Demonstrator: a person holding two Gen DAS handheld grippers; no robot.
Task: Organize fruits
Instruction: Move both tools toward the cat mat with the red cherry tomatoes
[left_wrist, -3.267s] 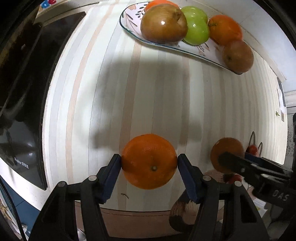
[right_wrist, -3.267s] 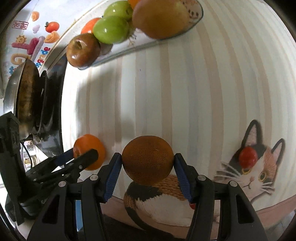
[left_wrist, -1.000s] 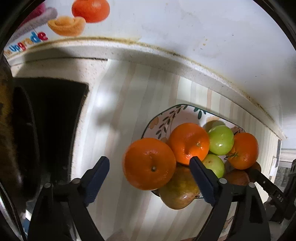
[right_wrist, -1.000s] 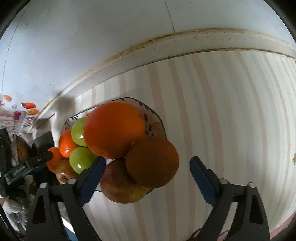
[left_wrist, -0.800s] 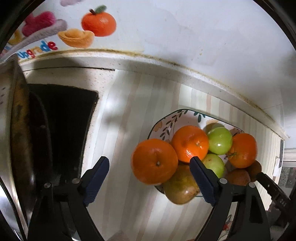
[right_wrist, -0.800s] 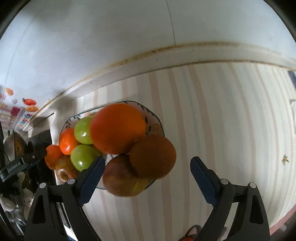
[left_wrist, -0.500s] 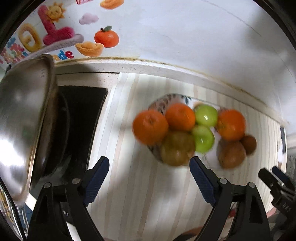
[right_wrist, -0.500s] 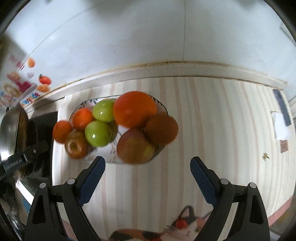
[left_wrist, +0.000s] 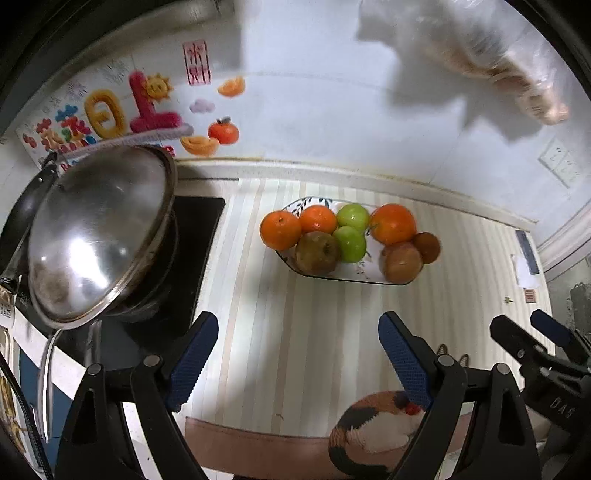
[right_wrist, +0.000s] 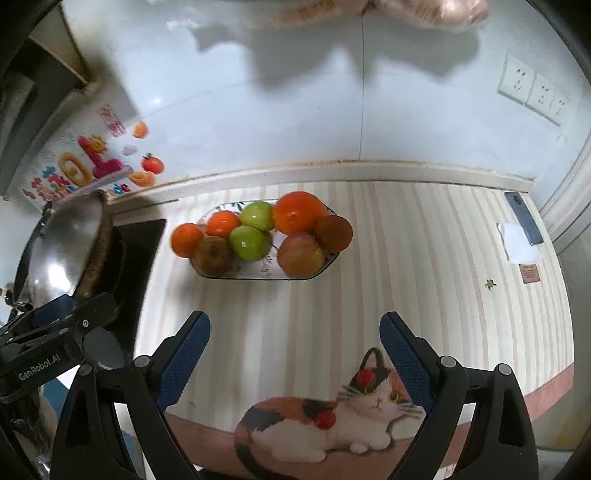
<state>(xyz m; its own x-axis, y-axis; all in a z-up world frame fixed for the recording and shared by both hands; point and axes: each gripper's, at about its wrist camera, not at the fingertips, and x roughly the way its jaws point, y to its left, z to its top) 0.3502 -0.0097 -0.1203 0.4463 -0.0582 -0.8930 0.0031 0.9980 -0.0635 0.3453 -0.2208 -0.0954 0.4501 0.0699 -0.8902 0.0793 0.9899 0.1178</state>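
A: Left wrist view first. What's the left hand-held gripper (left_wrist: 297, 345) doing?

B: Released, blue pads wide apart, nothing between them. It hangs above the striped counter (left_wrist: 306, 332), well back from the plate (left_wrist: 343, 277).

A: Fruit?

B: All on the plate near the back wall. Orange (left_wrist: 280, 230) at the left end, overhanging the rim, smaller orange (left_wrist: 317, 219) just beside it, two green apples (left_wrist: 351, 229), a big orange (left_wrist: 393, 223) right of them. Front row: a brownish apple (left_wrist: 317, 253) and a reddish apple (left_wrist: 401, 261); a dark brown fruit (left_wrist: 427, 247) touches the right end.

A: Anything else?

B: Steel wok (left_wrist: 98, 232) tilted on the black stove (left_wrist: 184, 266) at left, stickers (left_wrist: 110, 114) on the wall, cat print (left_wrist: 373, 432) on the mat at the near edge. The right hand-held gripper (left_wrist: 532, 343) pokes in lower right.

A: Right wrist view?

B: Right hand-held gripper (right_wrist: 294, 349) is likewise released, pads spread, empty, above the counter (right_wrist: 424, 258) in front of the plate (right_wrist: 258, 275). Same pile: orange (right_wrist: 187, 239) far left, big orange (right_wrist: 300, 212) at the back, dark brown fruit (right_wrist: 333, 233) at the right end against the reddish apple (right_wrist: 301, 254).

A: Left one visible here?

B: Yes, left hand-held gripper (right_wrist: 66, 310) at the left edge by the wok (right_wrist: 62, 243); cannot tell its opening from this view. Cat print (right_wrist: 332, 421) sits between the right pads. A phone (right_wrist: 523, 218) and paper lie far right, wall sockets (right_wrist: 532, 90) above.
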